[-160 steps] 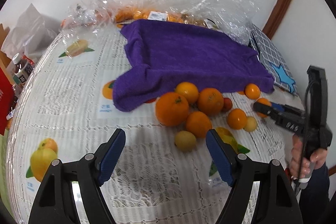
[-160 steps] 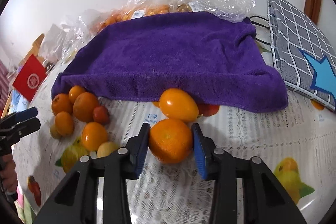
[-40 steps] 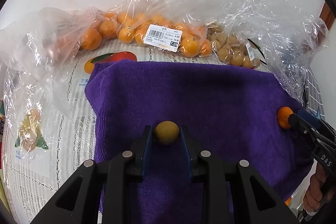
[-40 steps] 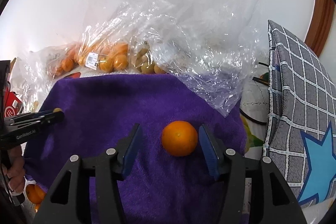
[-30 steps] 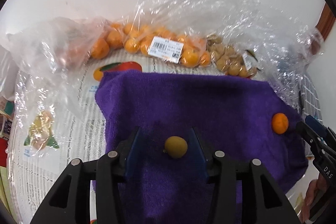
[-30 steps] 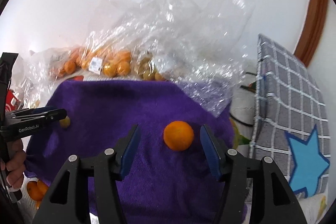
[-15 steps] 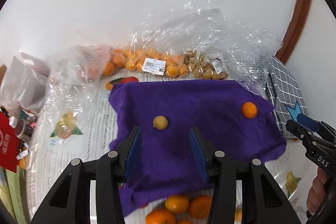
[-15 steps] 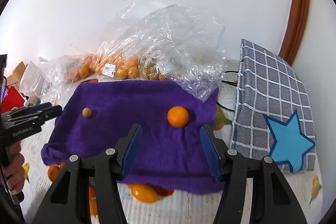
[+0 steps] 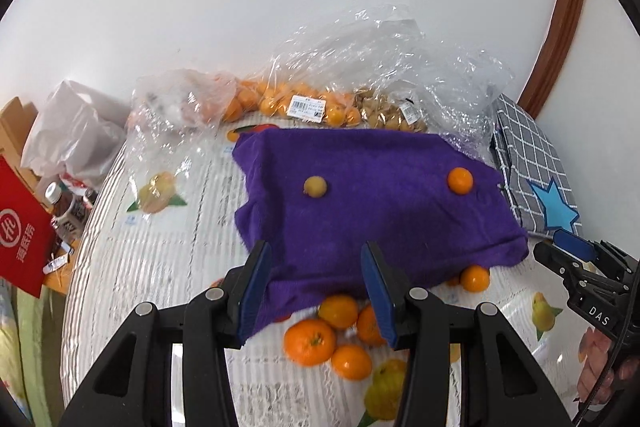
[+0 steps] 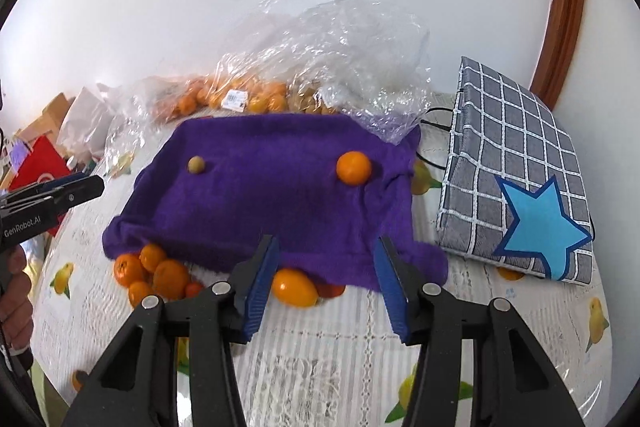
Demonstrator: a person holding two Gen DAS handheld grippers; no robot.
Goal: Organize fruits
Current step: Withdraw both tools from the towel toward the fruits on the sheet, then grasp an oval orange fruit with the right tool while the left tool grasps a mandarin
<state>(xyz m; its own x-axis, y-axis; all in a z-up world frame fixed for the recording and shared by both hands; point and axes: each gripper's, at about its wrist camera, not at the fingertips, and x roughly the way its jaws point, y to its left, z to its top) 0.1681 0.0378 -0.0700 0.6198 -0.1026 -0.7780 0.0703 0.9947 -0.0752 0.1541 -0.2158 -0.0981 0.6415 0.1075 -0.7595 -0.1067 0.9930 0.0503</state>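
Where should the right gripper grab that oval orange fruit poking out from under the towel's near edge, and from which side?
Probably across the short width of the oval fruit, coming in low from the near side. Its long axis lies sideways along the towel edge, whose hem drapes over its far side, so the exposed near half is the only free part. The right gripper is open and already roughly lined up.

A round table under a white lace cloth carries a spread purple towel. Beside it — loose oranges, a grey checked bag, clear plastic fruit bags.
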